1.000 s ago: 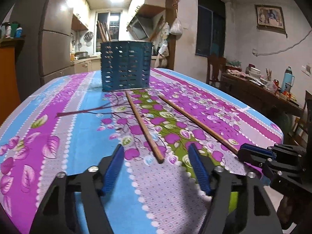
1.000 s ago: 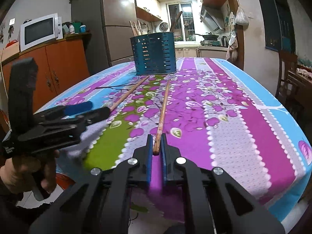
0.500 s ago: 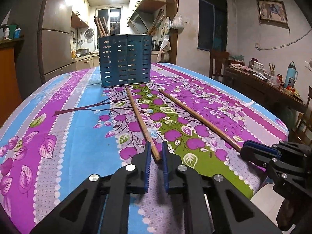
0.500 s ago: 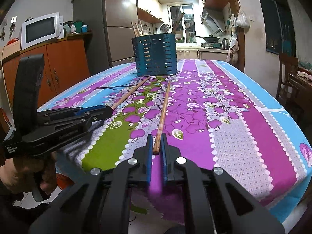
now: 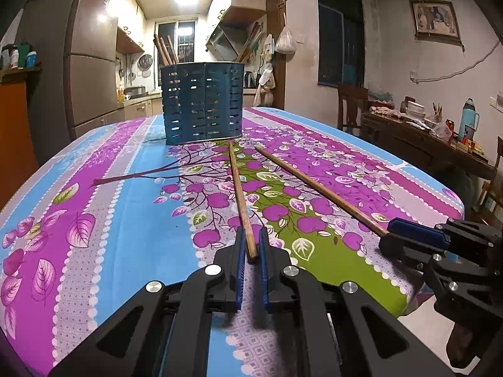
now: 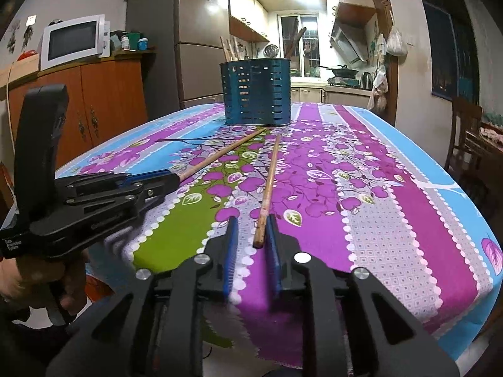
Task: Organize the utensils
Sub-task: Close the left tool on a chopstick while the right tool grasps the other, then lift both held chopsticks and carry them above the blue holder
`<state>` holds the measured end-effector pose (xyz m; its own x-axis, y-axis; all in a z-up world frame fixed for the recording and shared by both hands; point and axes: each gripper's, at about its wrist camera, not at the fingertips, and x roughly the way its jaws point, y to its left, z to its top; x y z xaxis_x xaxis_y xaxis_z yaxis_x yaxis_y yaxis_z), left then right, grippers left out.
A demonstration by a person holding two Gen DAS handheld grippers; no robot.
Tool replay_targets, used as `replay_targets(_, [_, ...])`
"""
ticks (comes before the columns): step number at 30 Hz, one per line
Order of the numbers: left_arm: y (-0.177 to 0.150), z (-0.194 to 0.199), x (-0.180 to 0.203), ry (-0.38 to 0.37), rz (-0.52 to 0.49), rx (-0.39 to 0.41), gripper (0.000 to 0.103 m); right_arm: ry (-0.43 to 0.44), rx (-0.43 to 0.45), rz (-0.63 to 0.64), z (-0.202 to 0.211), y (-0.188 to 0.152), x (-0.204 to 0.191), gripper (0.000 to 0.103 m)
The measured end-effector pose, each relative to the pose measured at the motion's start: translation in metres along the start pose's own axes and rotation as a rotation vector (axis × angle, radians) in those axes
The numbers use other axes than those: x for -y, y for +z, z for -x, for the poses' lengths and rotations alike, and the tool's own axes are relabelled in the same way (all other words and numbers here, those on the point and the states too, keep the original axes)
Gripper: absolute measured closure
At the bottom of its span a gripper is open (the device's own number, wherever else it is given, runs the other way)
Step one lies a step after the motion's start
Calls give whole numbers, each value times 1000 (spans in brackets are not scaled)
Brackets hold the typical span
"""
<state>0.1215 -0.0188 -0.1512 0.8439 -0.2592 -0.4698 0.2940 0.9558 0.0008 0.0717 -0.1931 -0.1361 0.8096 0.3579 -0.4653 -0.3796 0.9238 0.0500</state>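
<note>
Two long wooden chopsticks lie on the flowered tablecloth, pointing at a blue slotted utensil holder (image 5: 202, 106) that has several sticks standing in it. My left gripper (image 5: 251, 235) is shut on the near end of the left chopstick (image 5: 240, 194). The right chopstick (image 5: 314, 185) runs to my right gripper (image 5: 408, 235) at the table's edge. In the right wrist view my right gripper (image 6: 251, 223) is opening. Its chopstick (image 6: 270, 176) lies between the jaws, close to the right pad and apart from the left one. My left gripper (image 6: 173, 179), the left chopstick (image 6: 226, 152) and the holder (image 6: 257, 94) also show there.
Both grippers hover at the table's near edge (image 6: 283, 339). A hand (image 6: 19, 276) holds the left gripper's handle. A wooden cabinet with a microwave (image 6: 74, 40) stands to the left, a chair (image 5: 352, 106) and a cluttered side table (image 5: 424, 132) to the right.
My left gripper's jaws went from wide apart to shut on the left chopstick's near end. My right gripper's jaws, shut on the other chopstick before, have parted.
</note>
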Motion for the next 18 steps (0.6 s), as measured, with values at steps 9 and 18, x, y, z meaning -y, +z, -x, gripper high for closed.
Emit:
replay_targets(9, [-5, 2, 5, 25, -16, 37, 94, -15, 19, 19, 2, -3, -3, 94])
replay_targets(18, [5, 20, 0, 17, 3, 51, 96, -29, 77, 18, 17, 10, -1, 97])
